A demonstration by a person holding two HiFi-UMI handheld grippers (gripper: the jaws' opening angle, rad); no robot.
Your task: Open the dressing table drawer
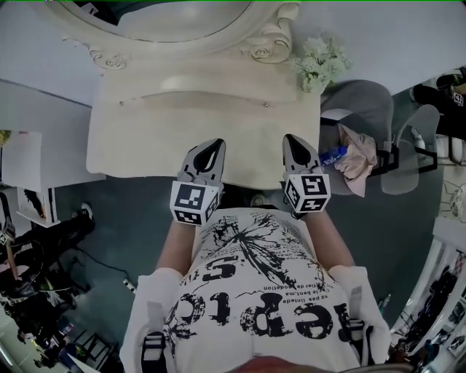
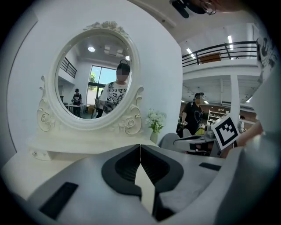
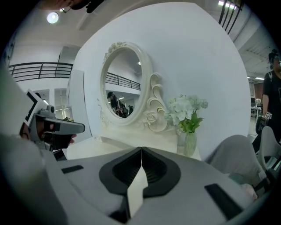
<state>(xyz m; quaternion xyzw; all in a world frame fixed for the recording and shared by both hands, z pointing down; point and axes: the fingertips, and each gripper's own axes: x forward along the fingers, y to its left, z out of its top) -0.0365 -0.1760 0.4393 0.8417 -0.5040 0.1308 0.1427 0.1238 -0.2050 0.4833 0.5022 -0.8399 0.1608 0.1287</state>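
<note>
The cream dressing table point(image 1: 145, 142) stands under me against a white wall, with its oval carved mirror point(image 1: 182, 22) at the back. A low raised shelf with a small knob point(image 2: 34, 154) runs beneath the mirror point(image 2: 94, 74). No drawer front shows on the table's near edge in any view. My left gripper point(image 1: 212, 148) hovers over the near edge, left of centre, jaws closed together with nothing in them point(image 2: 140, 147). My right gripper point(image 1: 293, 142) hangs beside it over the near right part, also shut and empty point(image 3: 142, 150). Both point toward the mirror point(image 3: 125, 83).
A vase of white flowers point(image 1: 320, 64) stands on the table's back right corner. A grey chair point(image 1: 364, 109) to the right holds a pink cloth point(image 1: 357, 160) and a blue bottle point(image 1: 333, 155). Cables and gear crowd the floor at left point(image 1: 44, 291). A person point(image 2: 193, 116) stands farther off.
</note>
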